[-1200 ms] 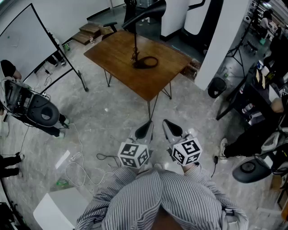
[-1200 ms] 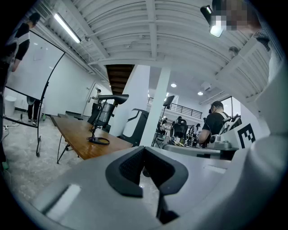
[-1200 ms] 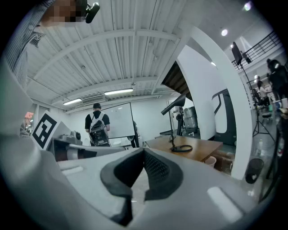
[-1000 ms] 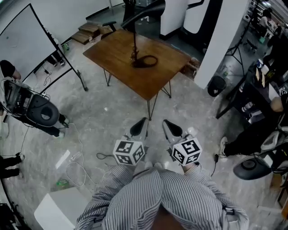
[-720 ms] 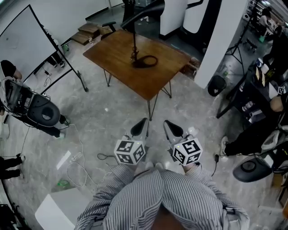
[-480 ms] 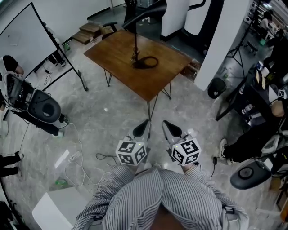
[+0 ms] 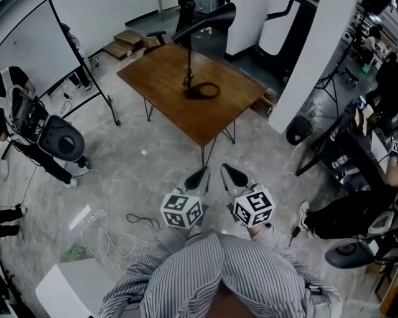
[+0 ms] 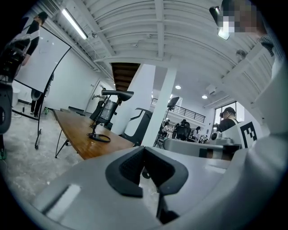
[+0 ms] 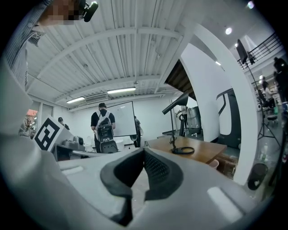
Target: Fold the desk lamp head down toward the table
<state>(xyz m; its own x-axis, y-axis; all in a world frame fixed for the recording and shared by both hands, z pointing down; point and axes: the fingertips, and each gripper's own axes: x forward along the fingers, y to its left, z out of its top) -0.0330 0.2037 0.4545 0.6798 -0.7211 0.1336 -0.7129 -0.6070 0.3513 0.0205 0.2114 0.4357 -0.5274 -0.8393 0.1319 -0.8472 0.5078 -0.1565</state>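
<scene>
Lamp: The lamp is seen on the table, well apart from both tools. Its ring base lies flat on the wood and its stem is upright.
Head: The head is raised and slanted above the far edge, so the fold is judged not yet begun.
Left tool: The left tool is held low before the striped shirt. Its jaws are pressed together and nothing is gripped.
Right tool: The right tool is held just beside the left, with its jaws likewise closed and empty.
Why held so: Both tools are pointed roughly level toward the table, with bare floor between. This is judged a carrying pose, no grip being needed at this range.
Why placed so: The base is set near the table's middle, so wood should be met by a lowered head.
Next: The table must be approached and the jaws opened. The base would probably need steadying.
Risk: A cable lies on the floor near the tools and could be caught underfoot.
</scene>
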